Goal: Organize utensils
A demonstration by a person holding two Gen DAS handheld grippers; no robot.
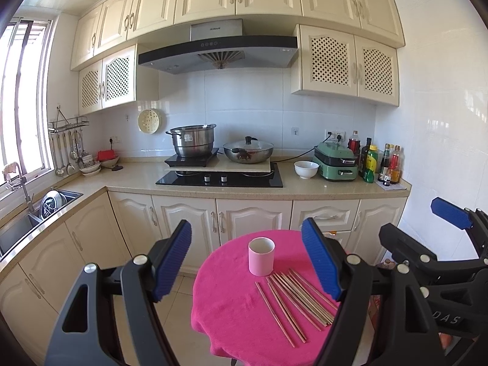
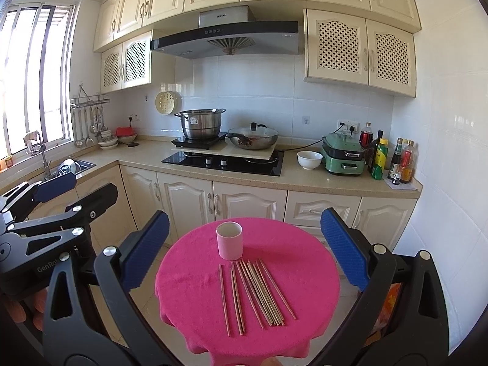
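A small round table under a magenta cloth (image 1: 225, 299) (image 2: 195, 289) stands in front of me. On it a pale pink cup (image 1: 261, 256) (image 2: 229, 240) stands upright and empty. Several wooden chopsticks (image 1: 299, 300) (image 2: 254, 292) lie loose just in front of the cup. My left gripper (image 1: 247, 259) is open and held back from the table, nothing between its blue pads. My right gripper (image 2: 244, 247) is likewise open and empty. Each gripper shows at the edge of the other's view: the right gripper (image 1: 427, 238) and the left gripper (image 2: 61, 195).
Behind the table runs a counter (image 1: 137, 177) with cream cabinet doors, a hob with a steel pot (image 1: 192, 140) and a lidded wok (image 1: 248, 151), a white bowl (image 1: 306, 169), a green cooker (image 1: 337, 161) and bottles (image 1: 378, 161). A sink (image 1: 18, 225) lies at the left.
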